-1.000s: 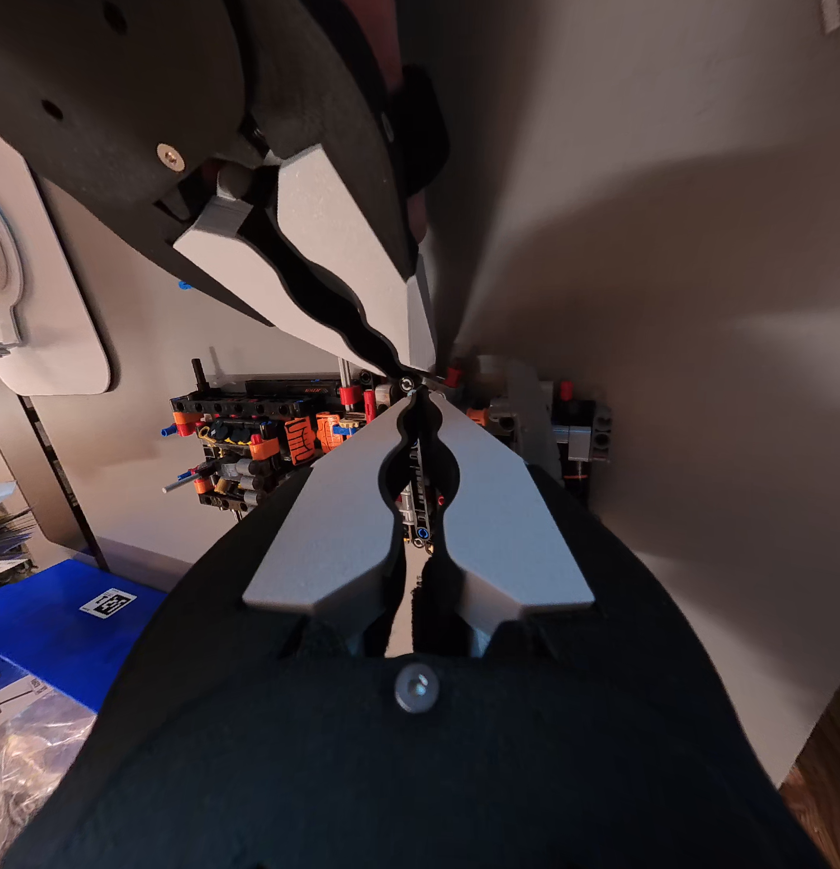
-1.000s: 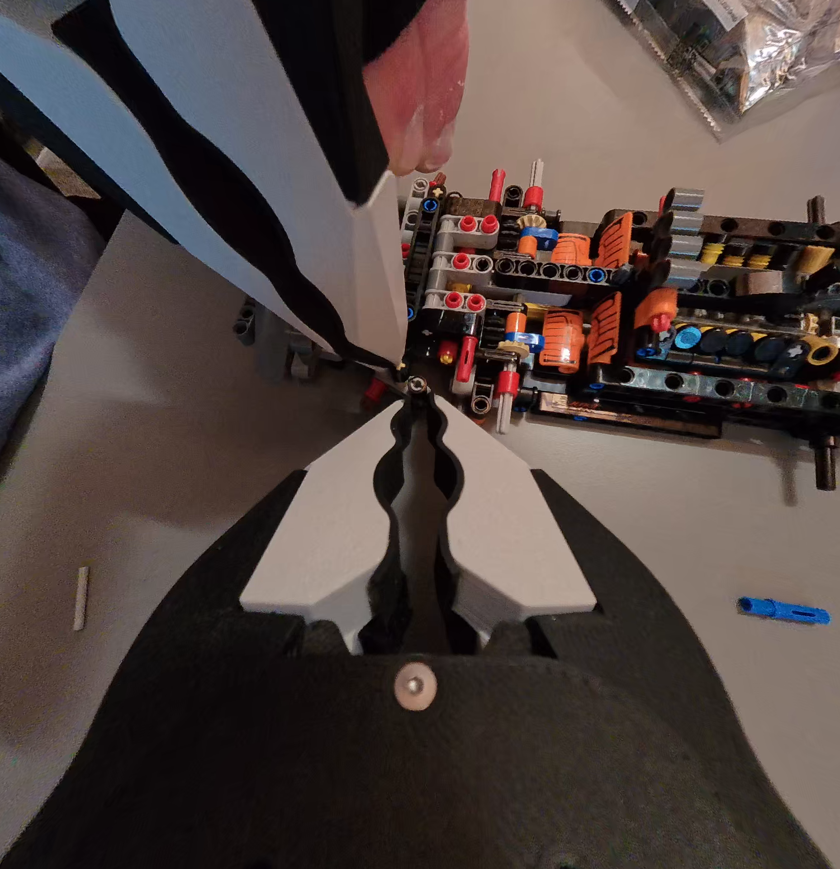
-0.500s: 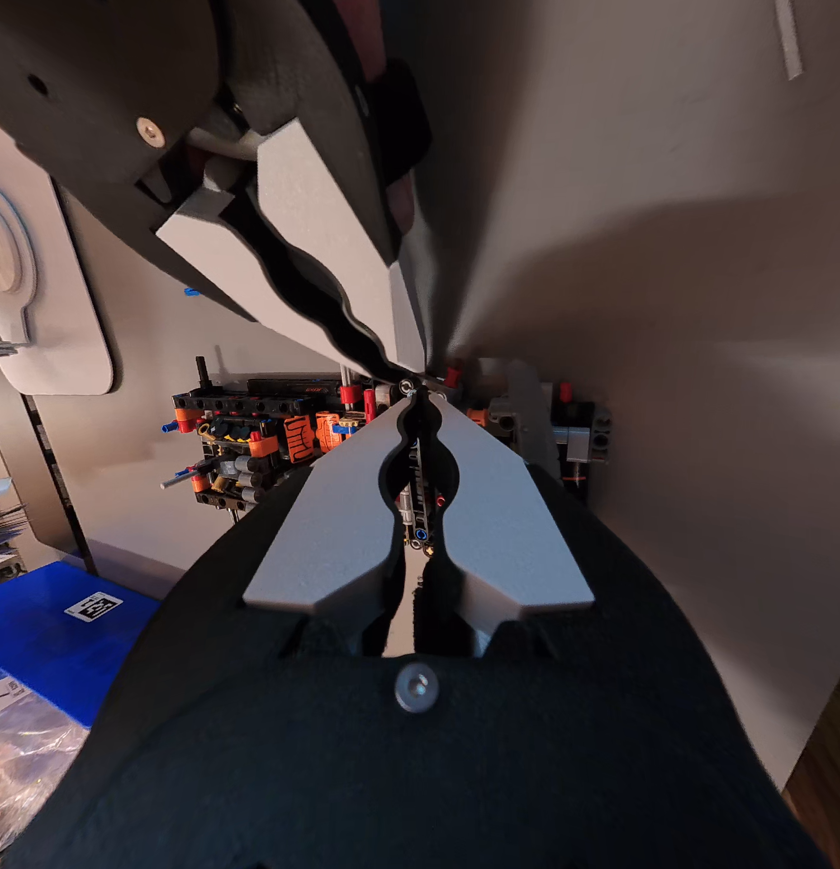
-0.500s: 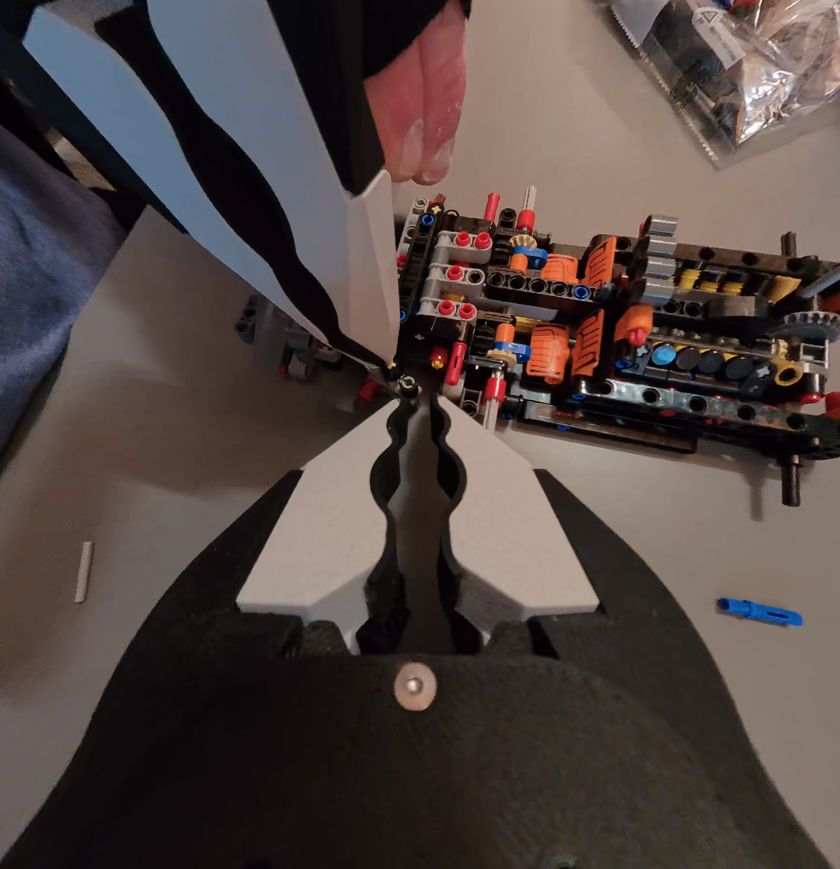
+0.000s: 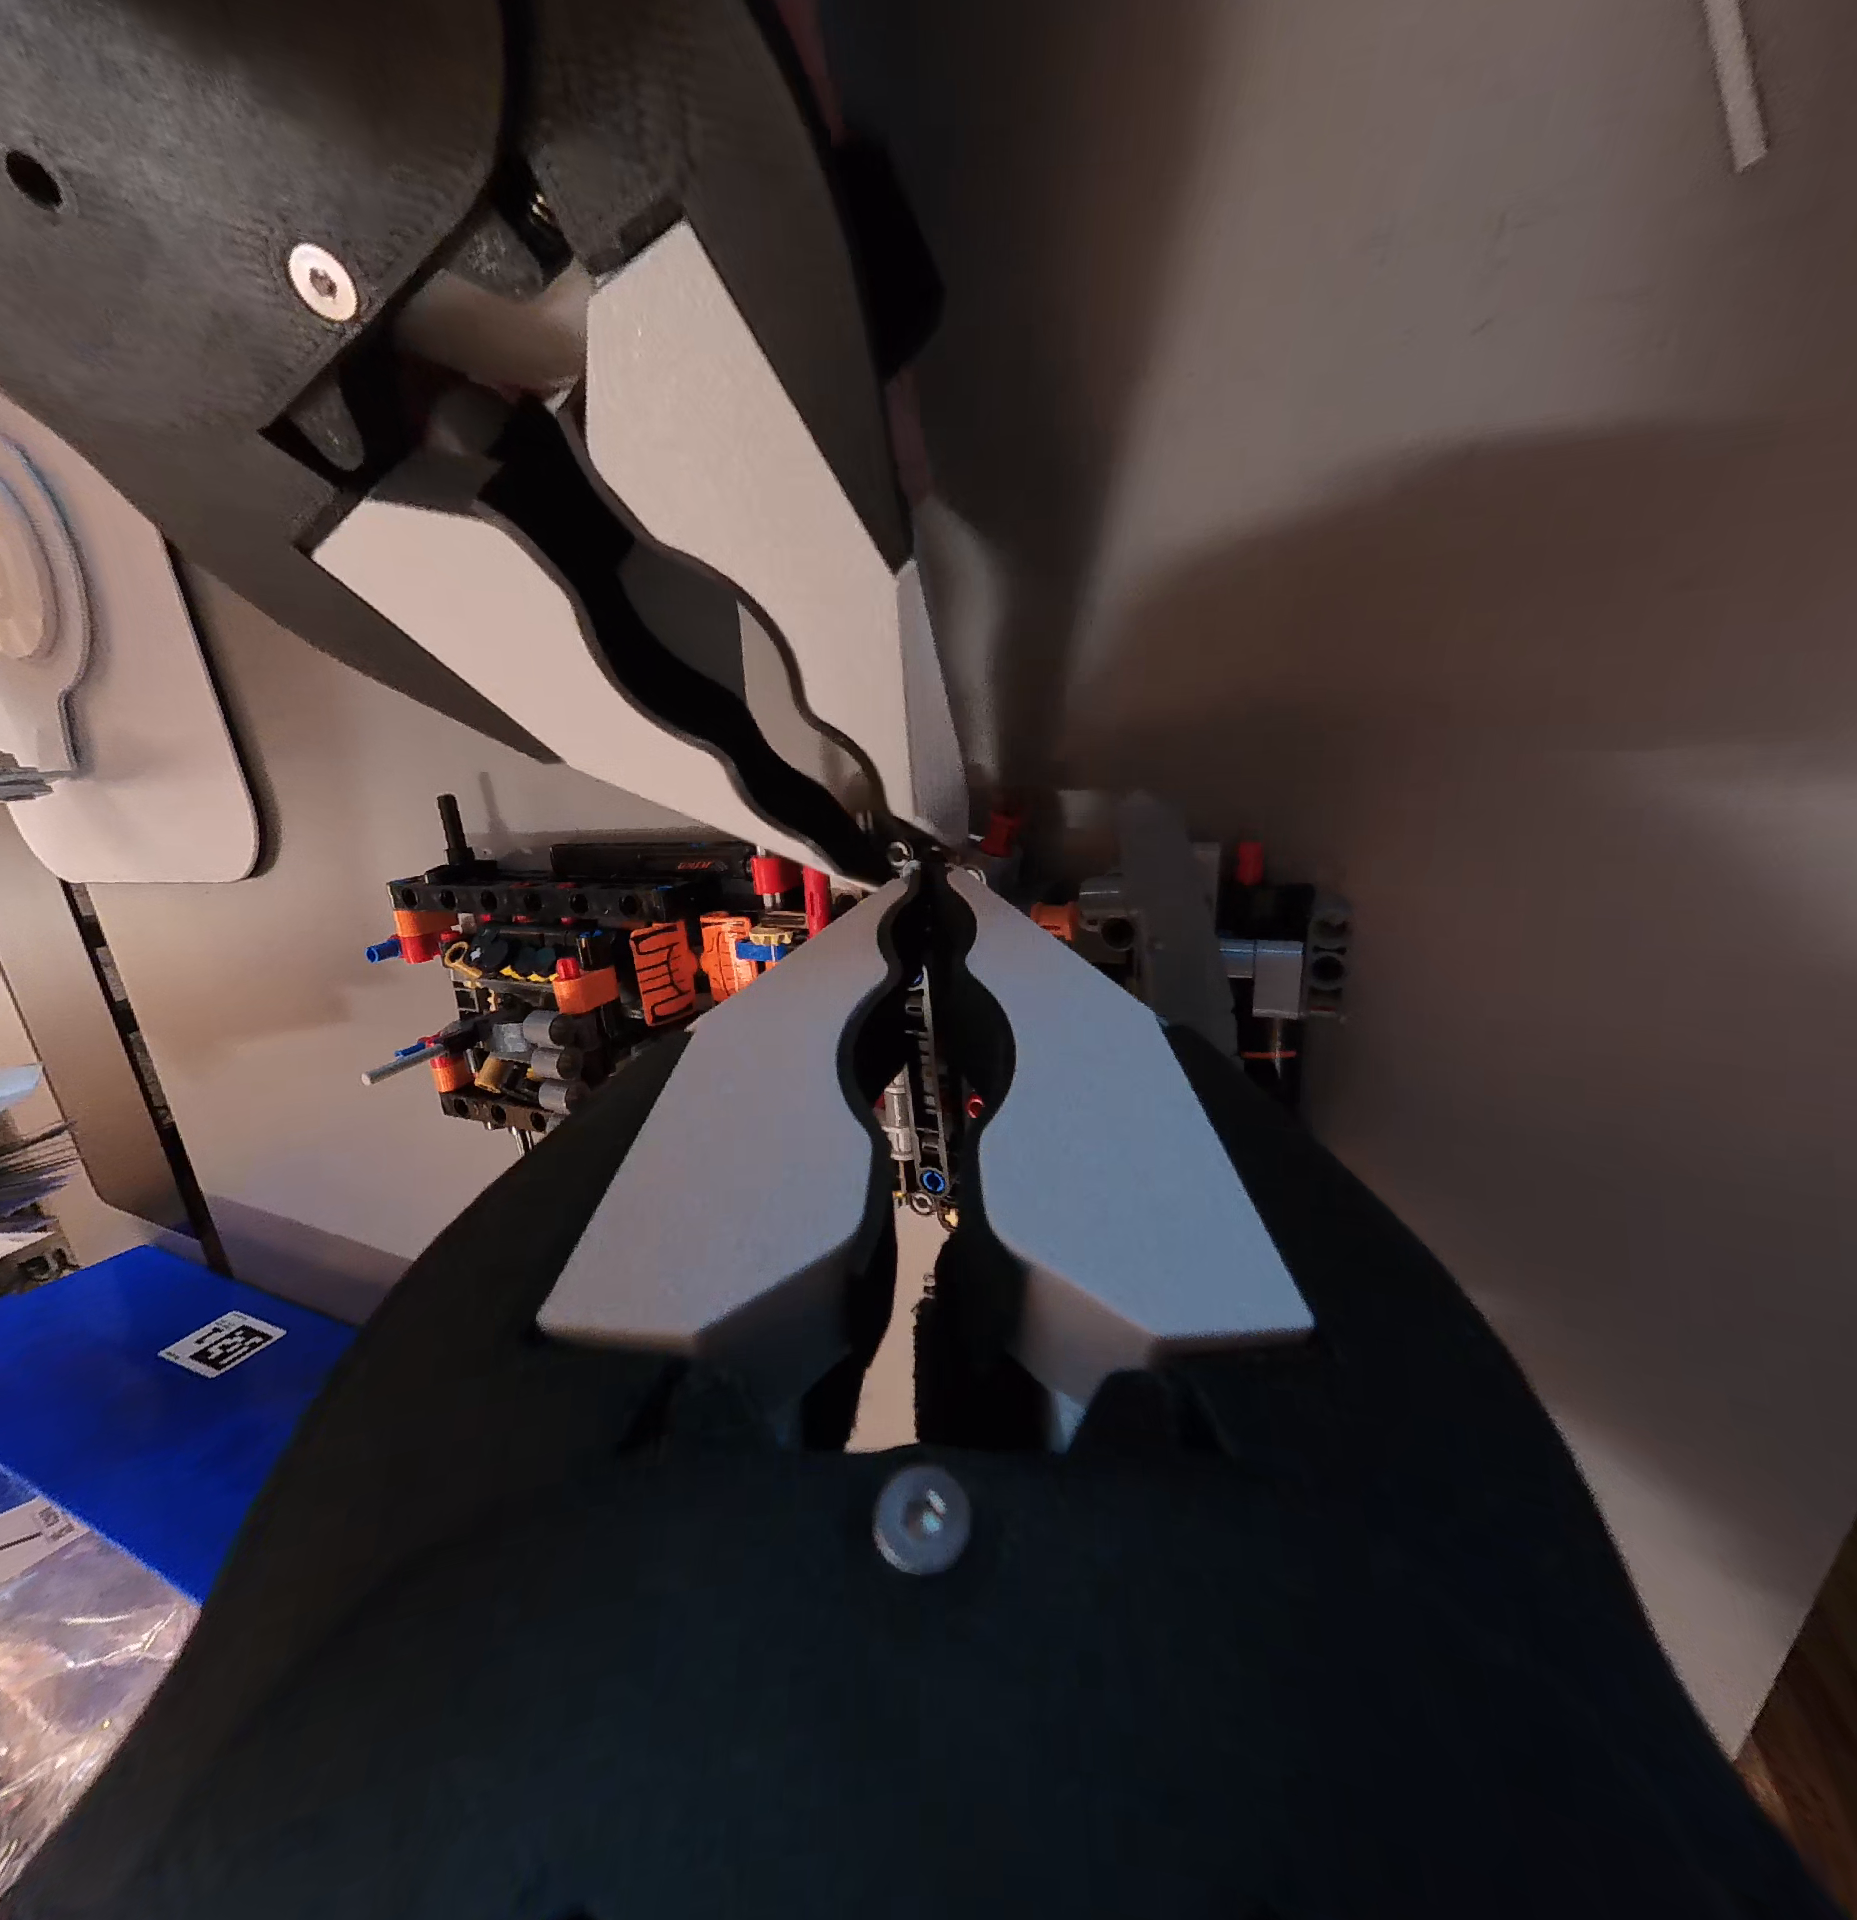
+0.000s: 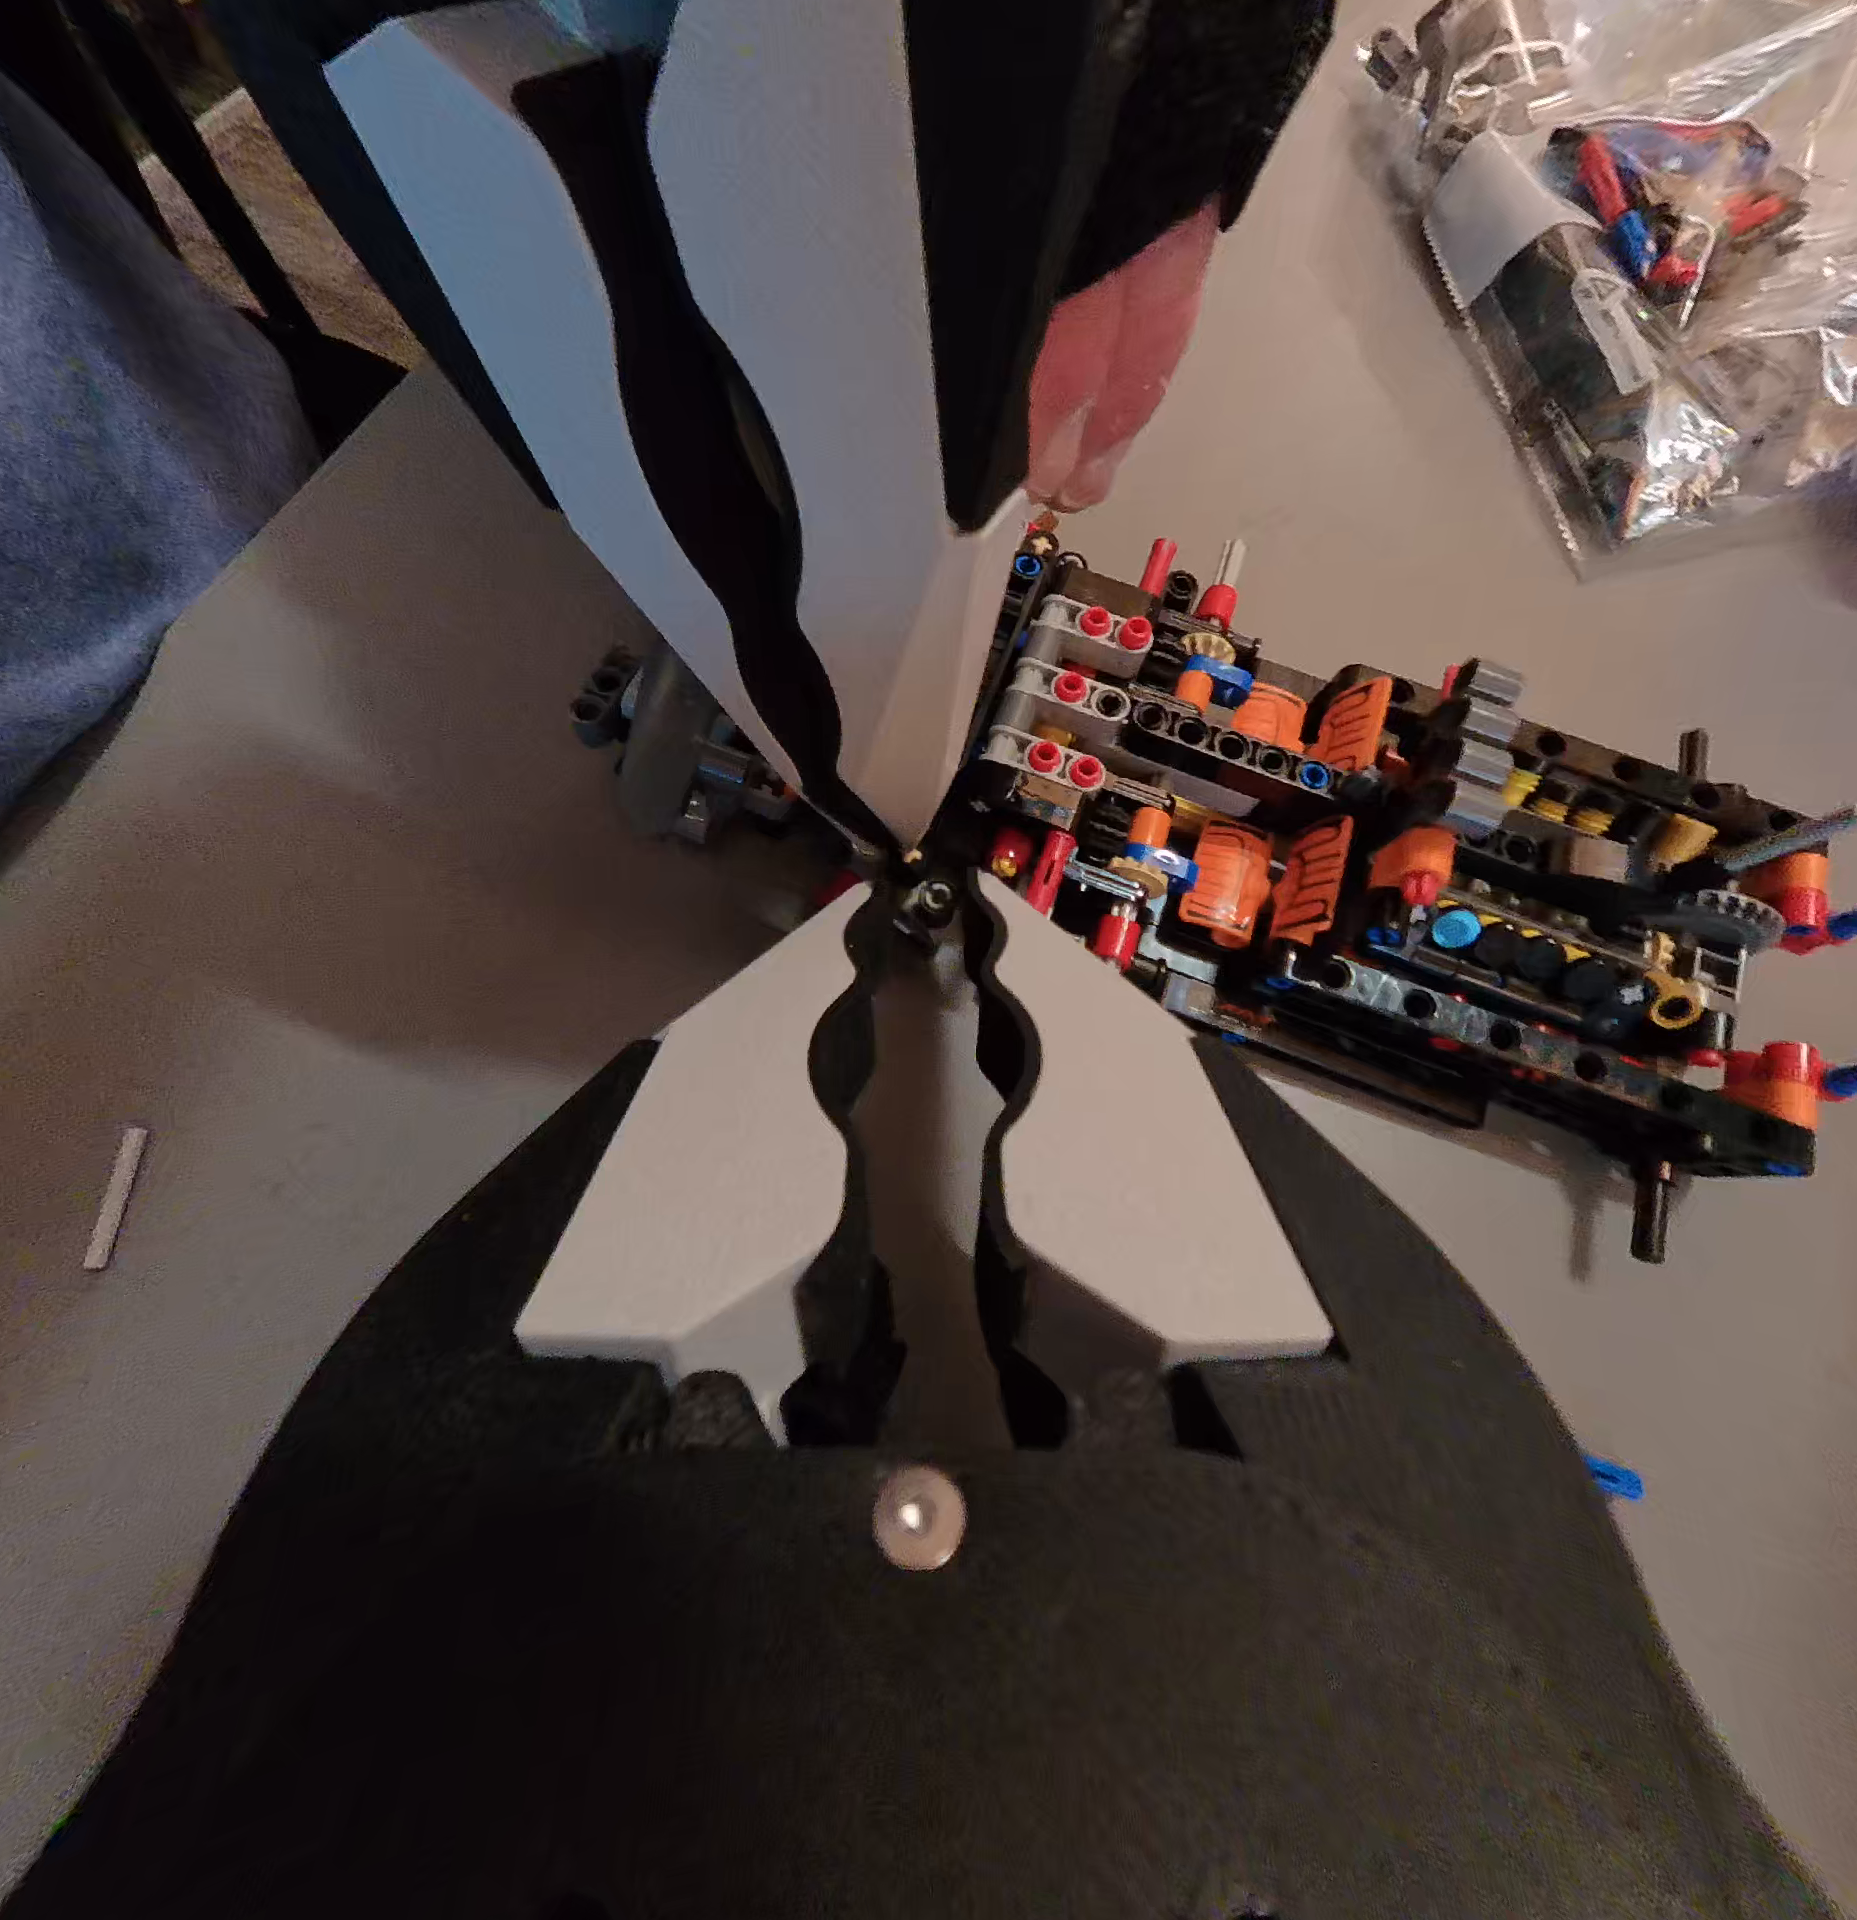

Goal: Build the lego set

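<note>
Now swung more steeply against the lego model [image 6: 1371,873] on the bench [image 6: 332,987], right tool [image 6: 929,896] pinching a small black piece [image 6: 932,902] tip-to-tip with the clenched left tool [image 5: 919,871].

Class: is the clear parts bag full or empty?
Not empty: the bag on the table shows red, blue and black pieces inside.
</note>
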The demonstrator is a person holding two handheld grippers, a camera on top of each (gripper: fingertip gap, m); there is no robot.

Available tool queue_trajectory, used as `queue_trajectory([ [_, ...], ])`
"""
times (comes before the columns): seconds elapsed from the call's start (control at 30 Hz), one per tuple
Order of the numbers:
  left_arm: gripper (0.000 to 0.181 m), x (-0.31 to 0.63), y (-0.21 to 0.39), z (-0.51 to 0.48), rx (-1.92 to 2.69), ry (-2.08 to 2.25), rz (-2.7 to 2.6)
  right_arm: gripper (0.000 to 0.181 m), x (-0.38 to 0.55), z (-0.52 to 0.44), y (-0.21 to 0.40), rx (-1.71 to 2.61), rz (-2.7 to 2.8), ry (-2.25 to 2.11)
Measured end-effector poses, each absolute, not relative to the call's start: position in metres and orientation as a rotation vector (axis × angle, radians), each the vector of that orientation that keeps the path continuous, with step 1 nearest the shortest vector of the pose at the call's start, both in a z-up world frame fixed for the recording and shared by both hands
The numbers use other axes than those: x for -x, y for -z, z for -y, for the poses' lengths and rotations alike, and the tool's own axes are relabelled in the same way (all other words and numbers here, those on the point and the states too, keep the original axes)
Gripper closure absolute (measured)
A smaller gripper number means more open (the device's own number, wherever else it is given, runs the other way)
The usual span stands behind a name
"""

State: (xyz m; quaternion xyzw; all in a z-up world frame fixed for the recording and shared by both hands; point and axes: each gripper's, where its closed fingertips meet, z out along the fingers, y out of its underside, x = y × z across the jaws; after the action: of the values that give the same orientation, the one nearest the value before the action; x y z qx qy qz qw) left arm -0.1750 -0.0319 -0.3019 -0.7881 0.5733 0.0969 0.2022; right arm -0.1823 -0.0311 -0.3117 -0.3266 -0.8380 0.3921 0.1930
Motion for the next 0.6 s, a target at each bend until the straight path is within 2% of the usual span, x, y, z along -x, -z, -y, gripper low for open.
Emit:
queue_trajectory([
  [0.23, 0.181, 0.1728, 0.3024, 0.0333, 2.204, -0.264, -1.609, 0.177, 0.1777, 0.03, 0.3131, 0.869, 2.402, -1.123],
  [0.6, 0.181, 0.1718, 0.3025, 0.0358, 2.226, -0.28, -1.611, 0.177, 0.1754, 0.0326, 0.3132, 0.857, 2.413, -1.129],
])
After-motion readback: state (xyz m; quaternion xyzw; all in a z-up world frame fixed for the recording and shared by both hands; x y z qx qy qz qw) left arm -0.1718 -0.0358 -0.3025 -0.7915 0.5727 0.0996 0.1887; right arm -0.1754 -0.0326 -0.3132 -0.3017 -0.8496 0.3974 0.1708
